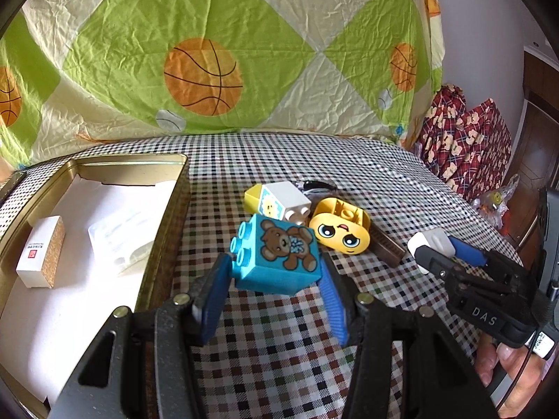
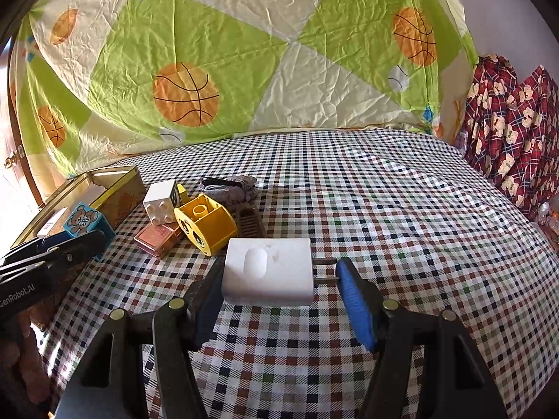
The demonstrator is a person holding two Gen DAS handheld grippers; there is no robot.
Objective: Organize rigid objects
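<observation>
Over on the left, the gold tin (image 1: 174, 188) sits open on the checked bench (image 1: 279, 349), a small white box (image 1: 40, 251) and a clear plastic piece (image 1: 118, 241) already lying on its white liner. The left claw (image 1: 276, 276) is clamped on the blue teddy-bear brick (image 1: 279, 258), which looks lifted and tilted, just beside the tin's near wall; that wall is the obstacle, and a low carry could clip the rim and twist the brick out of the blue pads. Just behind it, the white-and-yellow brick (image 1: 279, 199) and the yellow face brick (image 1: 340, 232) crowd together, touching, with a brown comb-like piece (image 1: 387, 248) poking out to the right, a pinkish flat case (image 2: 159, 237) under the pile and a dark hair tie (image 2: 230, 185) behind. On the right, the white plug adapter (image 2: 269, 270) lies between the pads of the right claw (image 2: 279, 279), prongs pointing at the right pad. That claw is wide apart, not yet biting. Closing on thin prongs risks a skewed, slippery hold, and a swing left would meet the left claw.
</observation>
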